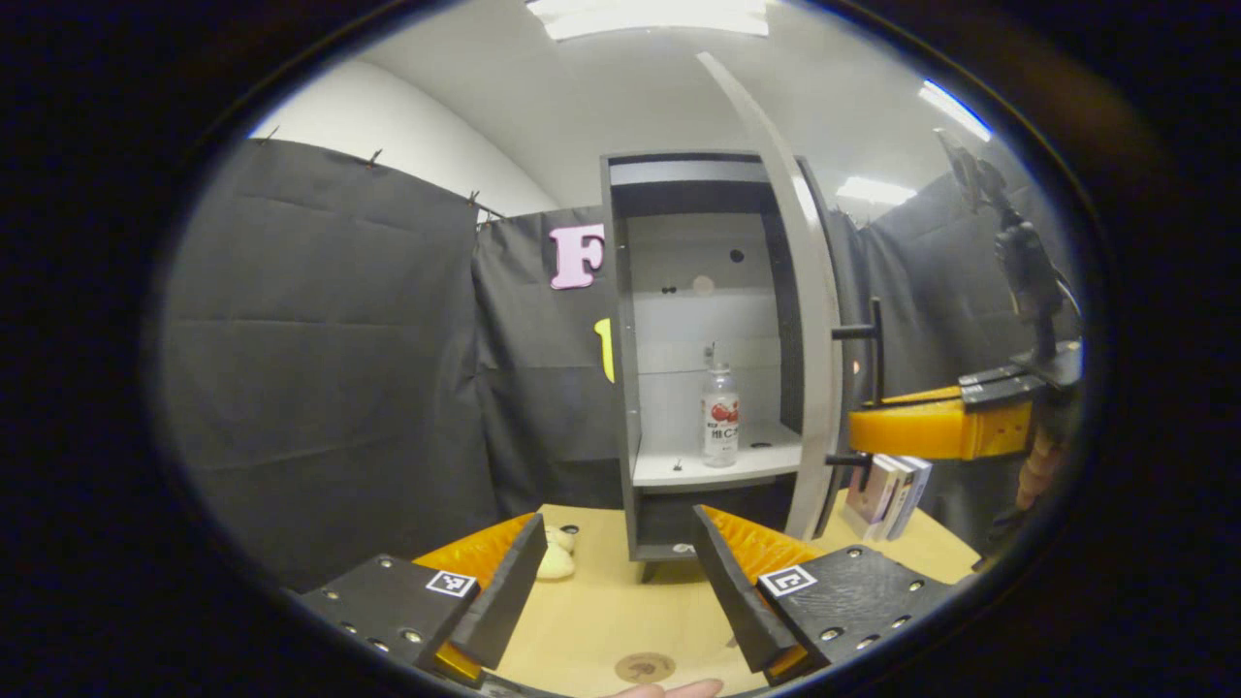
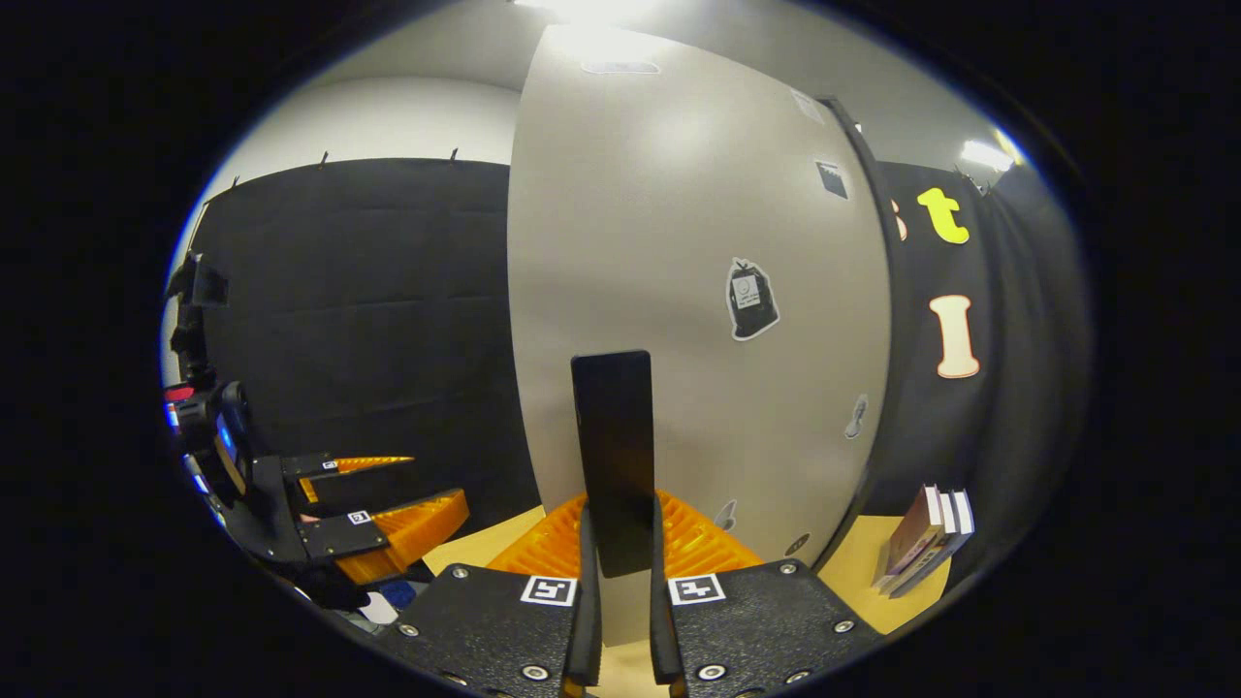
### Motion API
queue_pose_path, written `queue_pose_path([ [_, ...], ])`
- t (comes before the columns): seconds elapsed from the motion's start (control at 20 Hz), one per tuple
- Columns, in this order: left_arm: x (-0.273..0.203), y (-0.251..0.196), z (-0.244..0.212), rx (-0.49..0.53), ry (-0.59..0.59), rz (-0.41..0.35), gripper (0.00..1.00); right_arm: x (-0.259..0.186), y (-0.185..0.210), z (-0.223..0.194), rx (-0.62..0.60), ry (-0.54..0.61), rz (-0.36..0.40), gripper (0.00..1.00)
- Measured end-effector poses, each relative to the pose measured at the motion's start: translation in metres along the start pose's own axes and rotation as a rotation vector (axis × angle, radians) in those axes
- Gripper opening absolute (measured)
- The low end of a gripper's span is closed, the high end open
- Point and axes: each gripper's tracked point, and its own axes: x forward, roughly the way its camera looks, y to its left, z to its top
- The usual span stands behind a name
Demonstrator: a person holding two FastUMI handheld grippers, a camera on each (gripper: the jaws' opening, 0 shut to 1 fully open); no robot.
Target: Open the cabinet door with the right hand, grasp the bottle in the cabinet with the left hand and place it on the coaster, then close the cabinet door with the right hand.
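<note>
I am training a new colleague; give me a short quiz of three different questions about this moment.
1. True or false: the cabinet door is open.
2. What is the right claw shut on? A) bottle B) door handle C) books
3. Fill in: the bottle stands upright on the cabinet's ____, while the open left claw is short of it.

Key: 1 true; 2 B; 3 shelf.

The open cabinet door (image 1: 812, 388) hides the cabinet's right side in the left gripper view. The bottle (image 1: 719, 415) label is too small to read. The coaster (image 1: 645, 667) on the counter (image 1: 601, 611) looks blurred.
</note>
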Motion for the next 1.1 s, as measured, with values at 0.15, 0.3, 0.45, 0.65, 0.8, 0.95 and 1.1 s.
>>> queue_pose_path([
  [0.15,0.023,-0.009,-0.004,0.009,0.022,0.003,0.88,-0.012,-0.009,0.0,0.002,-0.02,-0.027,0.2],
  [0.3,0.046,-0.028,-0.002,0.042,0.002,0.01,0.9,-0.019,-0.018,0.0,0.025,-0.027,-0.061,0.2],
  [0.45,0.083,-0.054,0.005,0.04,-0.036,0.004,0.88,-0.027,-0.026,-0.001,0.023,-0.039,-0.116,0.19],
  [0.65,0.149,-0.091,0.018,0.068,-0.078,-0.04,0.88,-0.037,-0.032,-0.002,0.009,-0.057,-0.224,0.18],
  [0.8,0.198,-0.12,0.021,0.077,-0.099,-0.092,0.88,-0.039,-0.031,-0.001,0.046,-0.071,-0.263,0.23],
  [0.95,0.248,-0.145,0.008,0.073,-0.089,-0.147,0.89,-0.054,-0.046,-0.005,0.095,-0.075,-0.396,0.36],
  [1.1,0.296,-0.157,-0.02,0.045,-0.048,-0.175,0.9,-0.064,-0.062,-0.01,0.204,-0.076,-0.482,0.45],
])
